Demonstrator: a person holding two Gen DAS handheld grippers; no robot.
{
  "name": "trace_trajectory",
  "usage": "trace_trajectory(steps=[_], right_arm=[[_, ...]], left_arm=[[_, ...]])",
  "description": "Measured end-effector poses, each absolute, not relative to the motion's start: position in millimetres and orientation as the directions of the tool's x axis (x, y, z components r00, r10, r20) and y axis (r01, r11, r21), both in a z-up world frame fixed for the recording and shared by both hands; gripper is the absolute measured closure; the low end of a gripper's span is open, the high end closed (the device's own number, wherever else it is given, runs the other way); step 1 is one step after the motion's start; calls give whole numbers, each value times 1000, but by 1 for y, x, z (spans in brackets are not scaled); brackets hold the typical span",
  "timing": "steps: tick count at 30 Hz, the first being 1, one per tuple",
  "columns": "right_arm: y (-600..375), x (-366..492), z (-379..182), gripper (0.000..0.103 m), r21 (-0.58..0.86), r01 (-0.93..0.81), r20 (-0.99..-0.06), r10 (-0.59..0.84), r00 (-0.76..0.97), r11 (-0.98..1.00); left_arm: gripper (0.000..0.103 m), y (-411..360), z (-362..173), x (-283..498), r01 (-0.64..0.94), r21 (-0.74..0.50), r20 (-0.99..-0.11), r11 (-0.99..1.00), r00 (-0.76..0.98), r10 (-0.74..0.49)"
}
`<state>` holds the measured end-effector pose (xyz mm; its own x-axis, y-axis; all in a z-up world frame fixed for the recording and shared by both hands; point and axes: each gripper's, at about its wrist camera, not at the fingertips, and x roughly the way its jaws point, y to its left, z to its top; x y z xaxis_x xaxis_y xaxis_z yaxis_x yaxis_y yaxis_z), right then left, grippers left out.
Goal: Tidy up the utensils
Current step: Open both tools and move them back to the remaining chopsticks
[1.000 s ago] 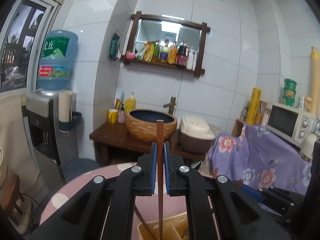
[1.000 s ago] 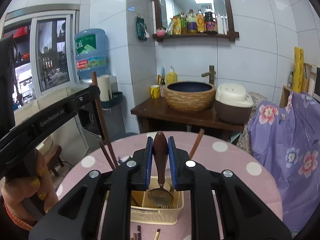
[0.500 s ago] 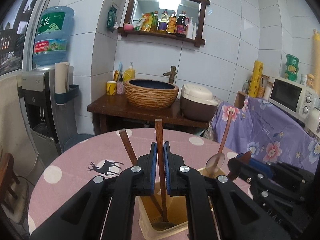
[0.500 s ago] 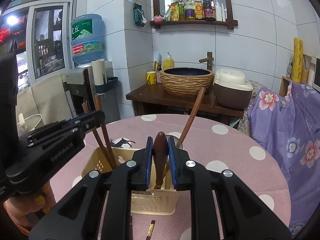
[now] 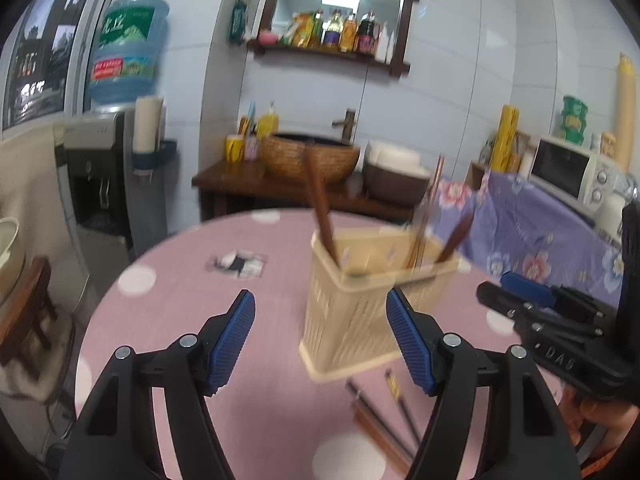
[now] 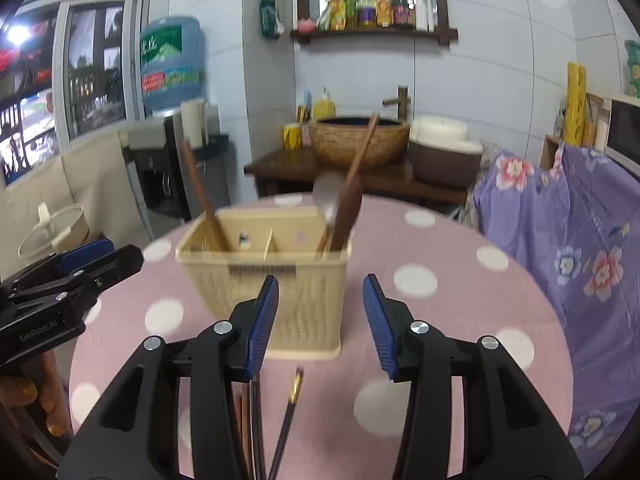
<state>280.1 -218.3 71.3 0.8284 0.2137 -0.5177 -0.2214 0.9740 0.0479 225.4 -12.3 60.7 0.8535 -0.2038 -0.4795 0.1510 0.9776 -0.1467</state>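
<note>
A cream plastic utensil basket (image 5: 360, 288) (image 6: 280, 280) stands on the pink dotted table (image 5: 260, 280). Brown wooden sticks (image 5: 320, 204) (image 6: 204, 200) lean in its left compartment. A spoon (image 6: 326, 196) and brown wooden handles (image 6: 348, 208) stand in its right one. My left gripper (image 5: 320, 340) hangs before the basket, jaws opening, nothing between them. My right gripper (image 6: 320, 320) is also opening and empty, just in front of the basket. Loose dark chopsticks (image 5: 384, 416) (image 6: 286, 420) lie on the table in front of the basket.
A wooden stand with a woven basin (image 6: 360, 140) and a rice cooker (image 6: 444, 152) is behind the table. A water dispenser (image 5: 116, 168) stands at left. At right a floral purple cloth (image 6: 560, 216) covers furniture under a microwave (image 5: 568, 172).
Both grippers sank toward the table and let go: the wooden stick from the left and the wooden-handled utensil from the right now stand in the basket. Both jaws went from shut to open.
</note>
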Motion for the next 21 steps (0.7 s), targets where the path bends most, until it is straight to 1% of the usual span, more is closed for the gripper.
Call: trace_trajectory(steps=[4,7,11,16,19,21], right_arm=[[-214,258,37,59,25,-246,-586,214,782,969],[-205,246,11,64,11,-285,-643,225,732,958],[-194,226,-15,65,35,-342,-689,270,672,939],[-188,200,-32,67,82,-396,-702,336,628,914],[-191,193,-40,67,72,-360,-704,303,642,930],[-203,193,-42,67,74,-296,-710,258,655,952]], left_arm=[[36,-3,24,207,111,-150,-568,982,804,-177],[43,4,-1,193,81,-179,-619,980,766,-176],[46,10,-17,180,58,-211,-644,976,742,-184],[51,15,-25,173,40,-220,-661,975,729,-179],[52,8,-30,171,53,-216,-670,975,718,-188],[52,-1,-33,170,79,-214,-679,974,704,-206]])
